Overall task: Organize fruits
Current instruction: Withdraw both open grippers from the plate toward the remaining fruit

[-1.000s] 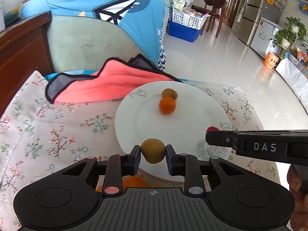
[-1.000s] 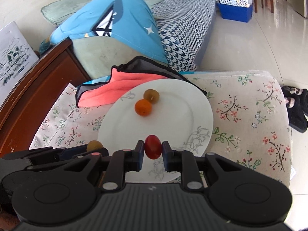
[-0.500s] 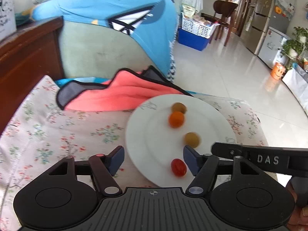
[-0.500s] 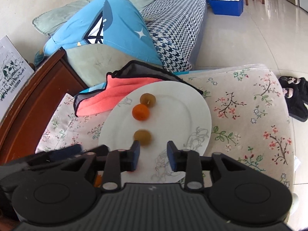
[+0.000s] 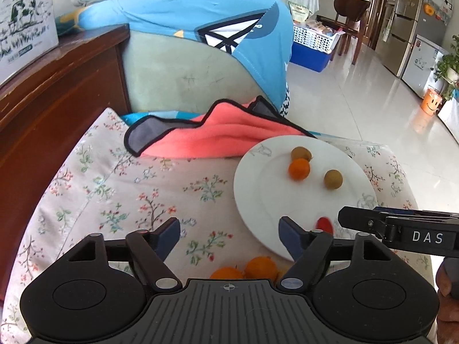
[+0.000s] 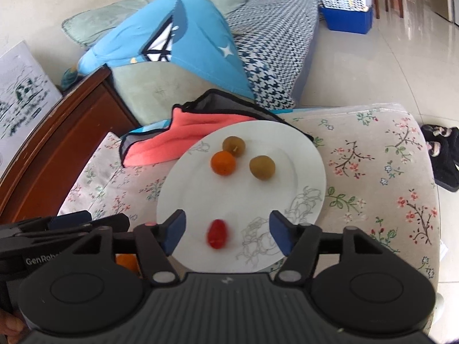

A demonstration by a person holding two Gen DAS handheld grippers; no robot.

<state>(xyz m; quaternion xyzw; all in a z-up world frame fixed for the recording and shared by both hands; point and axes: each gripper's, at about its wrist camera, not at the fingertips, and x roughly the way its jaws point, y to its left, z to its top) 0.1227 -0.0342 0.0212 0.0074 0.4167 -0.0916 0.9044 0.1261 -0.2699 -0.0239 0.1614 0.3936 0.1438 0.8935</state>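
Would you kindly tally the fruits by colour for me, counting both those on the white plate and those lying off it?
Brownish-green: 2, on the plate, at and.
Orange: 3, one on the plate and two off it on the floral cloth.
Red: 1, on the plate.
Total: 6.

L gripper (image 5: 229,229): jaws wide apart, just been opening, nothing btwn pads, angled down. Blue-tipped fingers (image 5: 169,233) splayed either side of frame.

R gripper (image 6: 226,228): jaws also apart, just been opening, pads clear of everything, pointing down at similar slant. In L view, R gripper seen side-on at right edge, close alongside L one. Bit of hand (image 5: 446,283) visible behind it at far right edge; in R view, fingertip of other hand (image 6: 10,325) at bottom-left corner.
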